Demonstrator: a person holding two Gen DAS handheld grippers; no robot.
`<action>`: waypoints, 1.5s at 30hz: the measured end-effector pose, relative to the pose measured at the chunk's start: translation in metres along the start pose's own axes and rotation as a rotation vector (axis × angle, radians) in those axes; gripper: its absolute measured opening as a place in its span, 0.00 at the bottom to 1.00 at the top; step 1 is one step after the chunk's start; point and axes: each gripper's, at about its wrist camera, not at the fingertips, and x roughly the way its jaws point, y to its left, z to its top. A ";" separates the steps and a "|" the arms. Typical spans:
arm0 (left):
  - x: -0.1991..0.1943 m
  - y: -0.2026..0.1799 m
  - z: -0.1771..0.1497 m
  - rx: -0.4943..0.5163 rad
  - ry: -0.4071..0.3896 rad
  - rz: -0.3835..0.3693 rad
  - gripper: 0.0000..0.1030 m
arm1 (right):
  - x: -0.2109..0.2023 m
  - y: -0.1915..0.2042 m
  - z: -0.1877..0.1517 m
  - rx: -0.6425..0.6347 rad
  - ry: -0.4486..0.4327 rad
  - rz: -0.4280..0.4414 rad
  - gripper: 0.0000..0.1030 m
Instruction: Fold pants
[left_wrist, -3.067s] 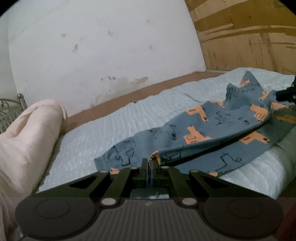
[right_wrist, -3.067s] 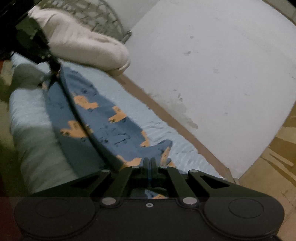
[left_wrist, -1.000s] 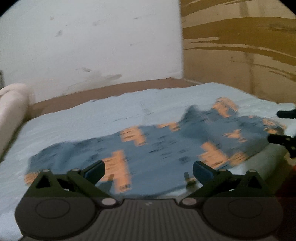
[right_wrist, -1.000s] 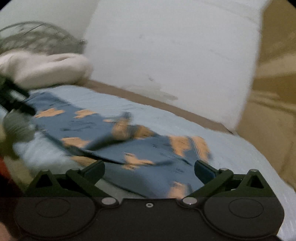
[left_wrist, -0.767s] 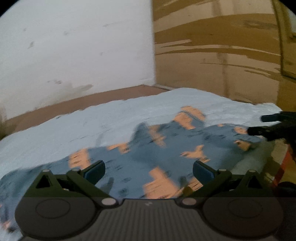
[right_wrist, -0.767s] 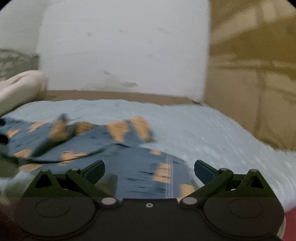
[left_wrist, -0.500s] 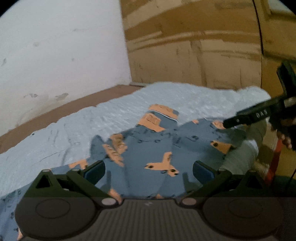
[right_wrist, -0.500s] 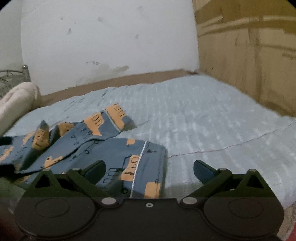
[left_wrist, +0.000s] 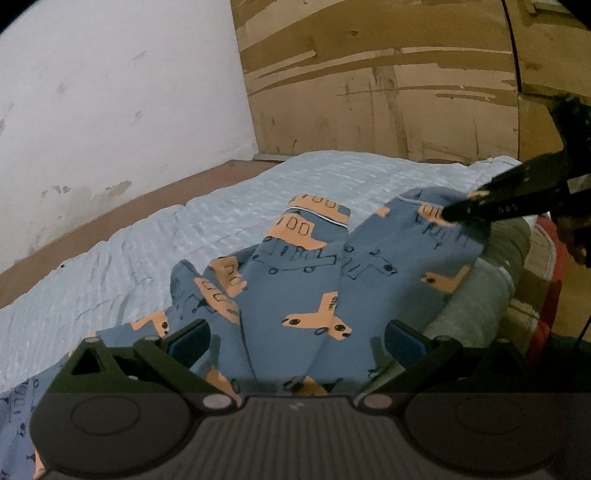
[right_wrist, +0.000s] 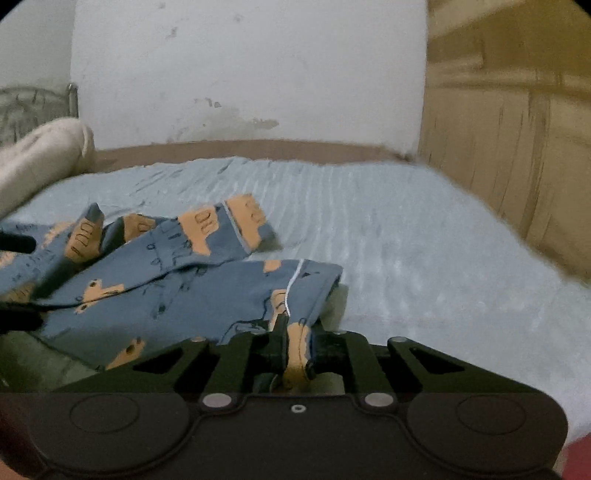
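Observation:
Blue pants (left_wrist: 306, 280) with orange vehicle prints lie on the light blue bed cover (left_wrist: 155, 236), legs side by side, cuffs toward the far right. My left gripper (left_wrist: 295, 339) is open just above the middle of the pants, holding nothing. My right gripper (right_wrist: 293, 350) is shut on the hem of the nearer pant leg (right_wrist: 291, 295), at the bed's near edge. In the left wrist view the right gripper (left_wrist: 469, 214) shows as a dark bar on that cuff. The pants also show in the right wrist view (right_wrist: 177, 280).
A white stained wall (left_wrist: 110, 110) and brown panelled wall (left_wrist: 388, 92) stand behind the bed. A cream rolled pillow (right_wrist: 37, 155) lies at the far left by a metal bed rail (right_wrist: 33, 99). A grey mattress edge (left_wrist: 480, 295) drops off at the right.
Both grippers let go of the pants and opened, then swung right toward the cuffs. My right gripper has now shut on the near leg's hem; the left stays open.

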 end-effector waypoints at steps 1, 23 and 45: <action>0.000 0.001 0.000 -0.002 -0.001 0.000 0.99 | -0.002 0.000 0.004 -0.016 -0.009 -0.010 0.10; 0.022 -0.004 0.004 0.055 0.079 -0.036 0.70 | 0.041 -0.002 0.038 0.128 -0.024 0.192 0.95; 0.027 0.009 0.010 -0.024 0.167 0.016 0.00 | 0.112 -0.021 0.073 0.468 0.100 0.254 0.02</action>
